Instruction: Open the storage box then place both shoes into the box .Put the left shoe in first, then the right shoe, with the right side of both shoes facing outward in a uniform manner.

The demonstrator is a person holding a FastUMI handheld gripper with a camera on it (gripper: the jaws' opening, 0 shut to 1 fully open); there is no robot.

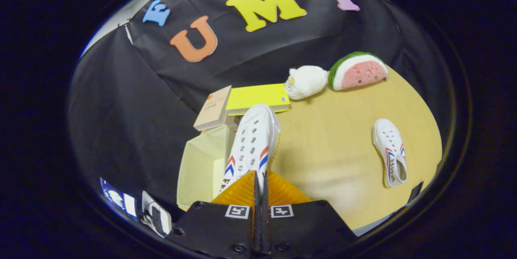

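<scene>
Our claw (260,182) sits at the bottom centre of the frame, fingers pinched on the heel end of a white sneaker (251,146) that points away from us above the open storage box (202,166). Right of centre, we see the second sneaker (390,152) lying well apart on the worktop (335,142). Near the upper middle, a yellow book (258,96), a white plush toy (305,82) and a watermelon plush (357,70) line the wall.

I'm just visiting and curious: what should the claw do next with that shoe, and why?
Probably swing it over the open storage box and lower it in. The claw is pinched on the held shoe beside the box, while the other shoe lies on the table.
</scene>
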